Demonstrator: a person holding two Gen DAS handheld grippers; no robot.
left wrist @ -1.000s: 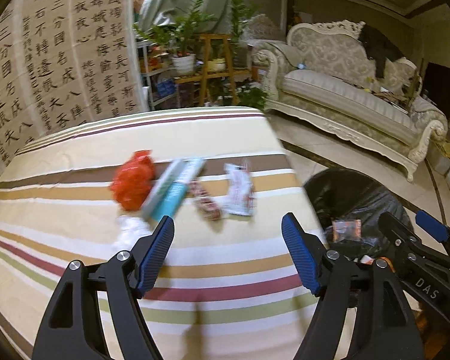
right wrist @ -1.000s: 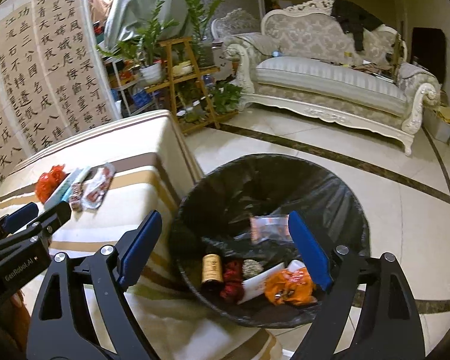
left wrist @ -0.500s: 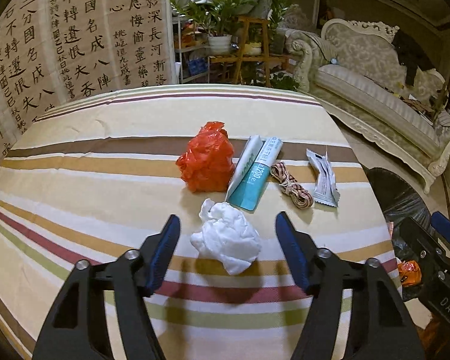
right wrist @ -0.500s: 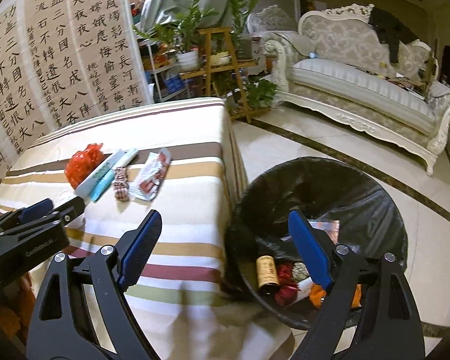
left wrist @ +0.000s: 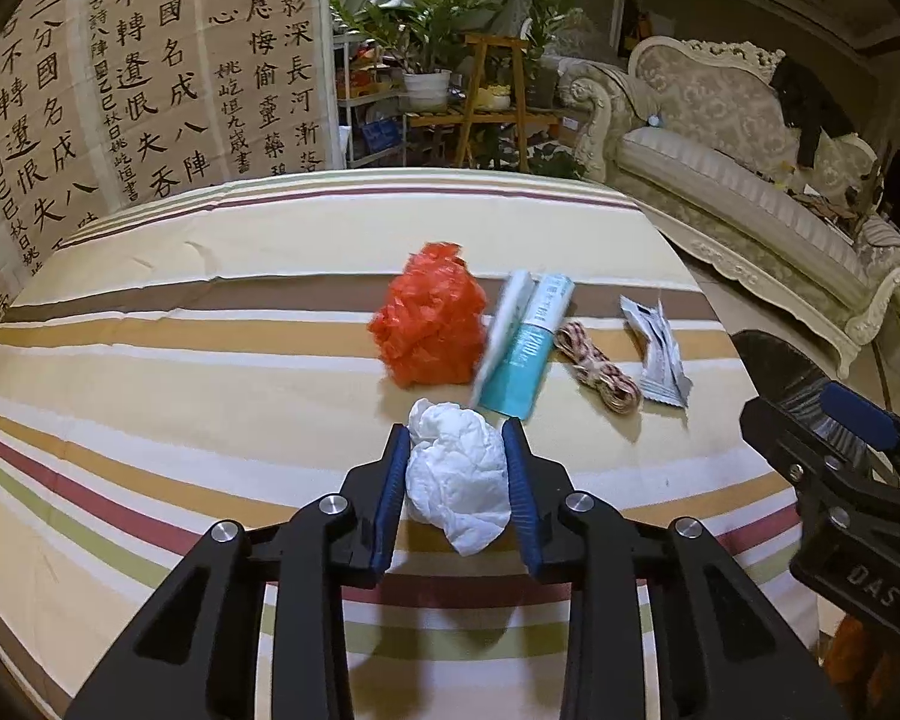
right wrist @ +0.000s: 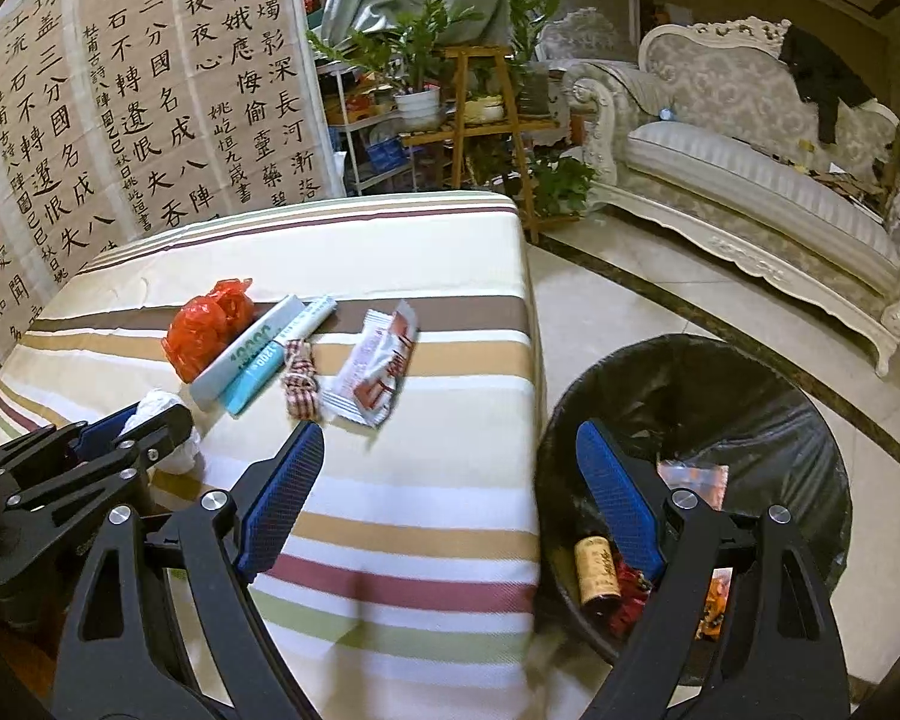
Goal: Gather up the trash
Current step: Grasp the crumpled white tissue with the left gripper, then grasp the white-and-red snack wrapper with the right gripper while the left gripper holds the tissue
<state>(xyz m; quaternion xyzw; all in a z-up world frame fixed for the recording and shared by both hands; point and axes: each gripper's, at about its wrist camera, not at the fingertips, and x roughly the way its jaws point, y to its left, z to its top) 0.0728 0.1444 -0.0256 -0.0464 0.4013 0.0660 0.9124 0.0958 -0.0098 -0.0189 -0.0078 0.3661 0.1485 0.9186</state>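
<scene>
On the striped table, the left claw has been closing onto crumpled white tissue (pads touching); the right claw gapes wide, empty.

Home living room: ornate sofa, potted plants, calligraphy screen.

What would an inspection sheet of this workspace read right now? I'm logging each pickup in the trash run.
Surface: striped tablecloth, flat.
Job's things: white tissue wad between the left pads; red plastic bag, teal tube box, twine bundle and snack wrapper lie in a row behind it; black-lined bin beside the table, already holding trash.
Clutter: nothing seen.
Grippers: left gripper has just been closing, pads pressing on the wad; right gripper open, empty, straddling the table edge and bin rim.
Cables: nothing seen.
Surroundings: calligraphy screen, potted plants, sofa.
</scene>
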